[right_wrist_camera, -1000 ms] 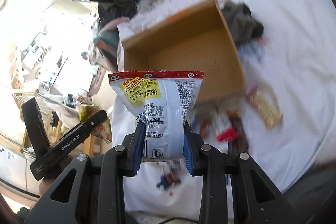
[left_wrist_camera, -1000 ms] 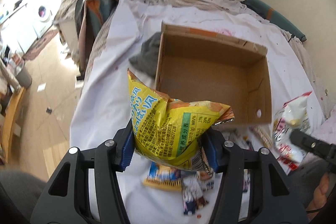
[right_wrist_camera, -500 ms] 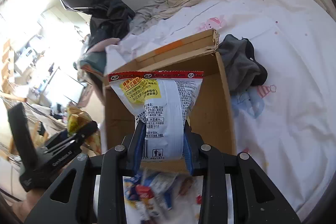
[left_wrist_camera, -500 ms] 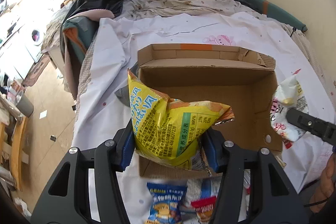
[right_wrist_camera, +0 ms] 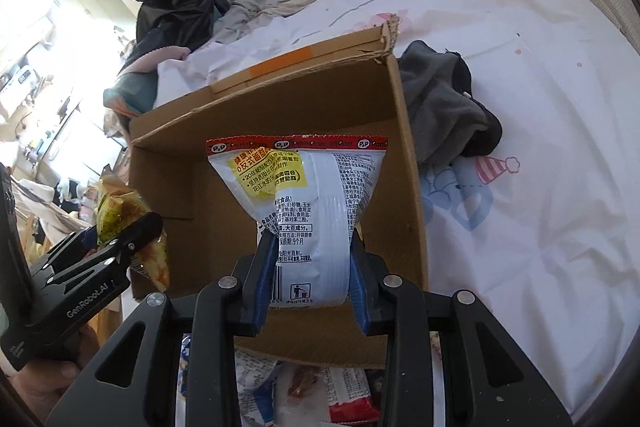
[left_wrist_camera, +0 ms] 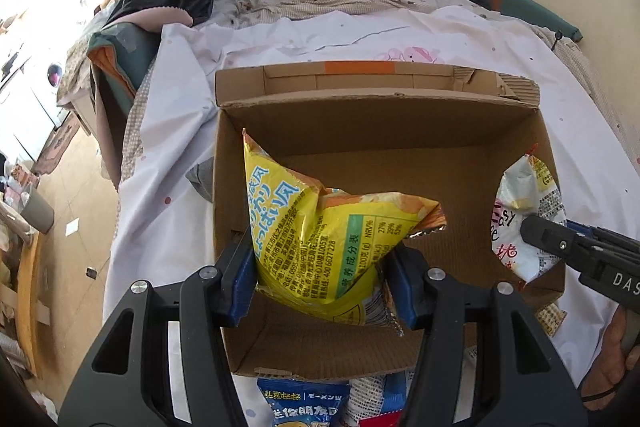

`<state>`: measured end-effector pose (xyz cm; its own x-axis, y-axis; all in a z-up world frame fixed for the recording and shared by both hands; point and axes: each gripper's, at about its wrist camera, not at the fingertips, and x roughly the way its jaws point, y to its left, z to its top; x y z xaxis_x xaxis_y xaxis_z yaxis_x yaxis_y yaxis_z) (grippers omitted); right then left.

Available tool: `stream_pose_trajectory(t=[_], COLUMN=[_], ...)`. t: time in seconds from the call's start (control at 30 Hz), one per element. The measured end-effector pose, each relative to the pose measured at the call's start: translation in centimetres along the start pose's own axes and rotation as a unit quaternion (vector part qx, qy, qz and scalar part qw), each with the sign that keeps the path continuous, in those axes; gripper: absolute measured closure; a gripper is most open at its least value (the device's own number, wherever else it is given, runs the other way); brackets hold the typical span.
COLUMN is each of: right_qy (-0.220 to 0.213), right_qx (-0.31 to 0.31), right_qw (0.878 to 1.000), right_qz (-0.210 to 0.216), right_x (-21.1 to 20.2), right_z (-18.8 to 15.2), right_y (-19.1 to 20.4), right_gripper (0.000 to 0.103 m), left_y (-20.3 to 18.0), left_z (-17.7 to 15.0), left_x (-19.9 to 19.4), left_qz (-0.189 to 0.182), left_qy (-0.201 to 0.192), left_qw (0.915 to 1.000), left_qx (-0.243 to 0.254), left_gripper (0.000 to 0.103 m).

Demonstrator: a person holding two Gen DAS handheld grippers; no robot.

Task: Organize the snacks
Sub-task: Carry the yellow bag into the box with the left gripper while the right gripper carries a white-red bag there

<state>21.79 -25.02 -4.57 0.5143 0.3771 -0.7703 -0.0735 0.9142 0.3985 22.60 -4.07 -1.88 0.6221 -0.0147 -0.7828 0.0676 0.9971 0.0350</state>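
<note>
Item one: a crinkled yellow foil snack bag with blue lettering [left_wrist_camera: 320,239], clenched between the blue pads of the left tongs [left_wrist_camera: 320,267] and suspended over the open brown cardboard box [left_wrist_camera: 376,131]. Its lower end hung inside the box mouth, clear of the floor of the box.

Item two: a white plastic snack packet with a red top seal [right_wrist_camera: 308,211], pinched in the right tongs [right_wrist_camera: 314,279] and likewise held above the box, toward its right-hand wall.

Container: the box lay on a white printed bedsheet [right_wrist_camera: 540,107] and appeared to be empty inside.

Step in hand, as judged: both packets were brought over the box for depositing. The next move was judged to call for lowering each packet further and then loosening the tongs so that both would drop side by side without landing on the rim.

Noted from the left wrist view only: a blue-labelled snack packet [left_wrist_camera: 304,403] lying just outside the near wall of the box, still unsorted.

Noted from the right wrist view only: a crumpled dark grey cloth [right_wrist_camera: 444,111] resting against the right outer wall of the box, and further loose packets [right_wrist_camera: 320,391] below the near wall.
</note>
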Motion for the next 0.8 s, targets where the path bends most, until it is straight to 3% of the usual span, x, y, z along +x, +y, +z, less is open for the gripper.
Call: stream_pose_trajectory(t=[0.43, 0.7, 0.8], right_qy=[0.015, 0.014, 0.009], right_qx=[0.015, 0.016, 0.016], right_qw=[1.000, 1.000, 1.000], right_qz=[-0.018, -0.006, -0.002], right_x=[1.08, 0.82, 0.62], right_z=[0.13, 0.21, 0.25], right_y=[-0.60, -0.29, -0.25], right_gripper=[0.066, 0.065, 0.054], left_y=[-0.24, -0.37, -0.43], left_z=[-0.18, -0.36, -0.42], left_x=[1.10, 1.02, 0.98], left_qz=[-0.007, -0.012, -0.013], left_qy=[0.013, 0.012, 0.012], left_qw=[0.9999, 0.9999, 0.9998], left_qx=[-0.002, 0.002, 0.003], left_gripper=[0.048, 0.047, 0.046])
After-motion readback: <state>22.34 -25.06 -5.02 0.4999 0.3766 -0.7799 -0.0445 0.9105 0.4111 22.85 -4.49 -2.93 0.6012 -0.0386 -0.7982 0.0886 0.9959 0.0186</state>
